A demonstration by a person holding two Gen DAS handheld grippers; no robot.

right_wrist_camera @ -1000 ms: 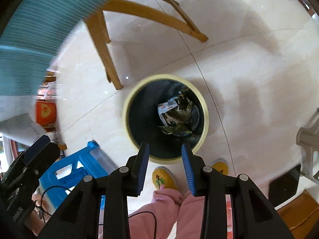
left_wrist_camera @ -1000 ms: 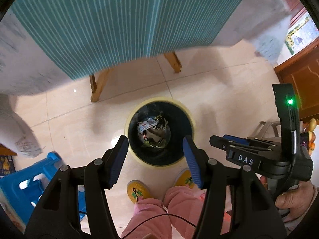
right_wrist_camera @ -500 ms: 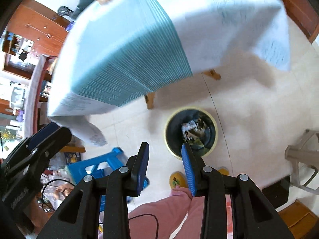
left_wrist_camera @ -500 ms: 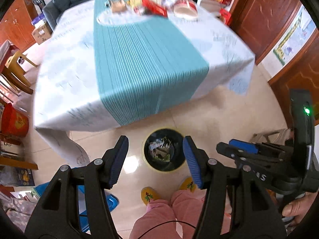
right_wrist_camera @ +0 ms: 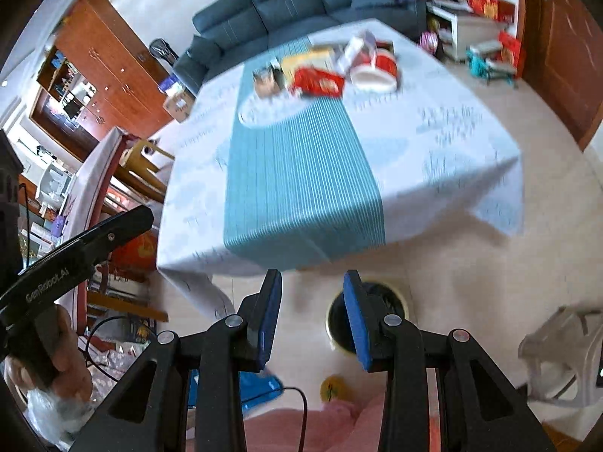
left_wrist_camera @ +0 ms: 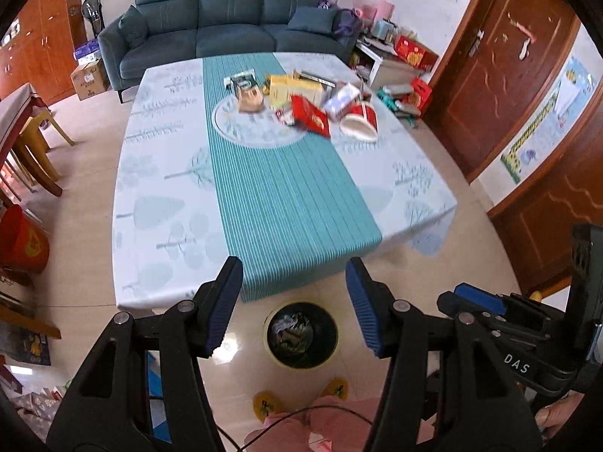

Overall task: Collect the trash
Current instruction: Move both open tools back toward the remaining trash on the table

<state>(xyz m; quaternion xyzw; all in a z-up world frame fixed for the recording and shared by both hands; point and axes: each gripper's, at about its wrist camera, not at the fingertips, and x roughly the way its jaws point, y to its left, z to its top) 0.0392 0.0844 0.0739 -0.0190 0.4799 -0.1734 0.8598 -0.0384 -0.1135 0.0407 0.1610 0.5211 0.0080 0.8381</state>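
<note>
A black bin with a yellow rim (left_wrist_camera: 301, 333) stands on the floor in front of the table, with trash inside; it also shows in the right wrist view (right_wrist_camera: 392, 297), partly behind a finger. Trash lies at the far end of the table: a red packet (left_wrist_camera: 311, 116), a red and white tub (left_wrist_camera: 360, 122), a yellow box (left_wrist_camera: 282, 90) and other wrappers. My left gripper (left_wrist_camera: 294, 303) is open and empty, high above the bin. My right gripper (right_wrist_camera: 312, 316) is open and empty, also raised; its body shows in the left wrist view (left_wrist_camera: 501, 320).
The table (left_wrist_camera: 158, 188) has a white cloth with a teal runner. A dark sofa (left_wrist_camera: 226, 11) stands behind it, a wooden door (left_wrist_camera: 508, 67) at right, a blue stool (right_wrist_camera: 260, 386) and a grey plastic chair (right_wrist_camera: 561, 354) near my feet.
Both grippers have risen and tilted up from just over the bin. The views now take in the whole table and the room. Both stay open.
</note>
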